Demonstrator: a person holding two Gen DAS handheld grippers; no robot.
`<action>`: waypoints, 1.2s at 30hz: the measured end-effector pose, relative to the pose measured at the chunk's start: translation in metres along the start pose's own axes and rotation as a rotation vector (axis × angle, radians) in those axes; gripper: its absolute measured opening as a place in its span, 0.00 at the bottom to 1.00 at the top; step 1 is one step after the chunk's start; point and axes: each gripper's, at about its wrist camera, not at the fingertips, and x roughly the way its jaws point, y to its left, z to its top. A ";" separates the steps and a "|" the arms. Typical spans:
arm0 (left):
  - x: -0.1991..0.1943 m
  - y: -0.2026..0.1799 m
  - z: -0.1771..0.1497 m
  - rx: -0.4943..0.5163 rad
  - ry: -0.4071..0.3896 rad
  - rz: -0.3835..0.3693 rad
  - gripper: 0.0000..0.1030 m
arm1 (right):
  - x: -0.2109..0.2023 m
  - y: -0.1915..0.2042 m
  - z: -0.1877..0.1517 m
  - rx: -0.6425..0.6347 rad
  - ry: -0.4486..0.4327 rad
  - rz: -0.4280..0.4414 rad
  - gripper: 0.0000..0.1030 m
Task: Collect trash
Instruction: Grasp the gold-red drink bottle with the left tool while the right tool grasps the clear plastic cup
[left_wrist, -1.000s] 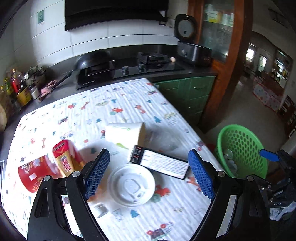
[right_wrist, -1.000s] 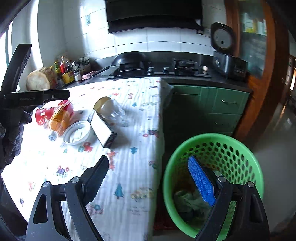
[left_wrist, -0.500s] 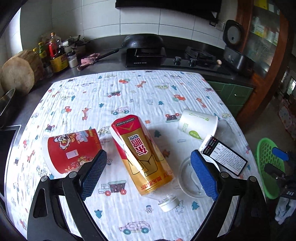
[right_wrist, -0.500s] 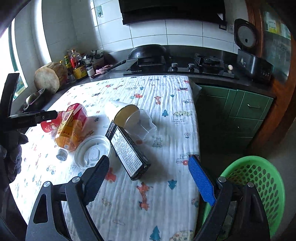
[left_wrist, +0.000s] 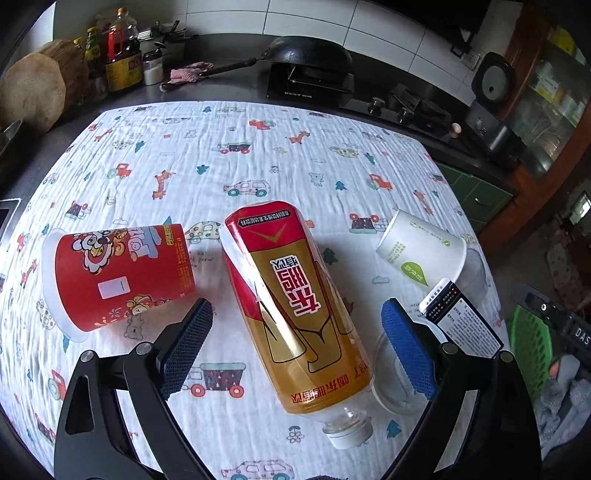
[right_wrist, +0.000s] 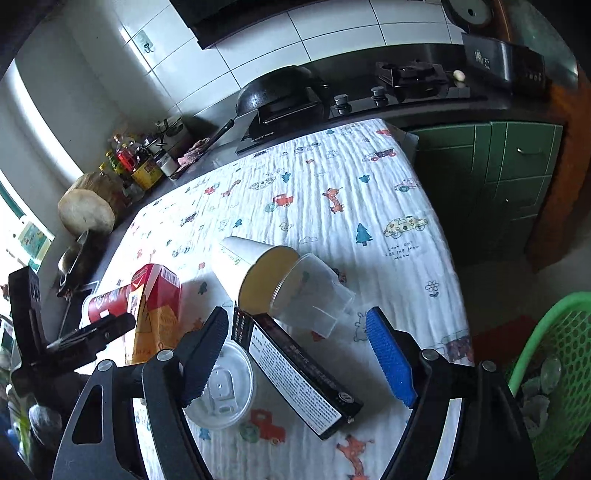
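Note:
A gold-and-red labelled bottle (left_wrist: 295, 306) lies on its side on the patterned cloth. My left gripper (left_wrist: 295, 310) stands open astride it, with the pads clear of its sides. A red cup (left_wrist: 118, 273) lies to the left of it. To the right lie a white paper cup (left_wrist: 417, 251) and a black box (left_wrist: 461, 325). My right gripper (right_wrist: 295, 314) hovers over the same black box (right_wrist: 295, 373). Its jaws are closing with the box between them, and the pads do not touch it. Beside it lie a white lid (right_wrist: 225, 391), a clear plastic cup (right_wrist: 314, 299) and the paper cup (right_wrist: 247, 269).
A green mesh basket (right_wrist: 554, 369) with some rubbish in it stands on the floor past the table's right edge. Behind the table are a dark counter with a wok (left_wrist: 306, 55), a hob, sauce bottles (left_wrist: 122, 55) and a wooden block. Green cabinets (right_wrist: 498, 177) stand on the right.
My left gripper swung left from the lid and box to straddle the bottle, and came lower. My right gripper crossed from above the basket to above the black box, and its jaws narrowed.

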 end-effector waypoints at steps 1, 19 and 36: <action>0.002 0.001 0.000 -0.008 0.005 -0.005 0.90 | 0.004 0.000 0.002 0.013 0.003 -0.002 0.72; 0.023 0.010 -0.001 -0.057 0.053 -0.038 0.90 | 0.043 -0.015 0.013 0.172 0.044 -0.016 0.64; 0.039 0.012 -0.006 -0.088 0.098 -0.060 0.90 | 0.053 -0.022 0.009 0.222 0.074 0.014 0.57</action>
